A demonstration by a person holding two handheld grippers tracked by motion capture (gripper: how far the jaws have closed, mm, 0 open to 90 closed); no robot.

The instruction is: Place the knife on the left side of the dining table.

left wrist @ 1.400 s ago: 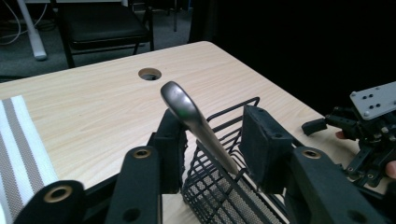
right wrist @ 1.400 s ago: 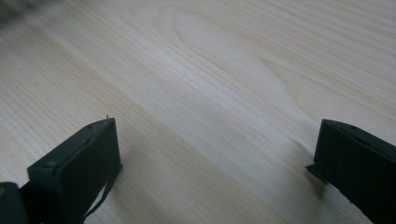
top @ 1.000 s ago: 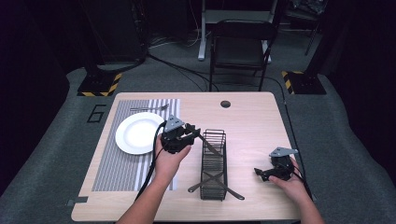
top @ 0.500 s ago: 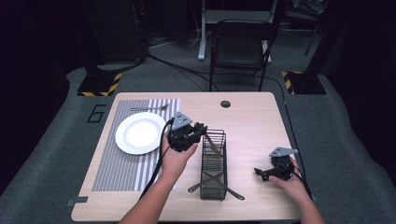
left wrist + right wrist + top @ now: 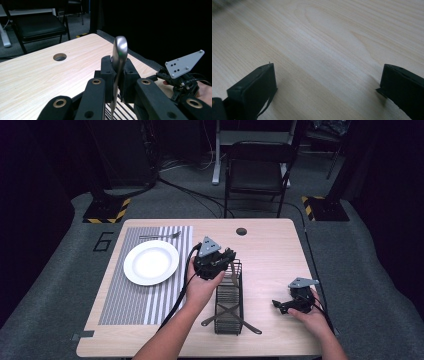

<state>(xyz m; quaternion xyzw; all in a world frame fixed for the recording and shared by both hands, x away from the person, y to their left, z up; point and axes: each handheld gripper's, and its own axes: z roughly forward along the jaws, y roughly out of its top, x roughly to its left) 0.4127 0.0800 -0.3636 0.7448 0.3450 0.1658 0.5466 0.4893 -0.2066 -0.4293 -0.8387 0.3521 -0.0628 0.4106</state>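
Steel utensil handle [image 5: 119, 53] standing upright, clamped between pads of your left gripper [image 5: 220, 262]; jaws just been closing onto it. Your left forearm reaching forward from bottom edge, hand hovering over far end of black wire caddy [image 5: 229, 300] mid-table. Your right hand resting on bare wooden table [image 5: 270, 247] near right edge, right gripper [image 5: 327, 82] lying low, jaws gaping wide, gripping nothing.
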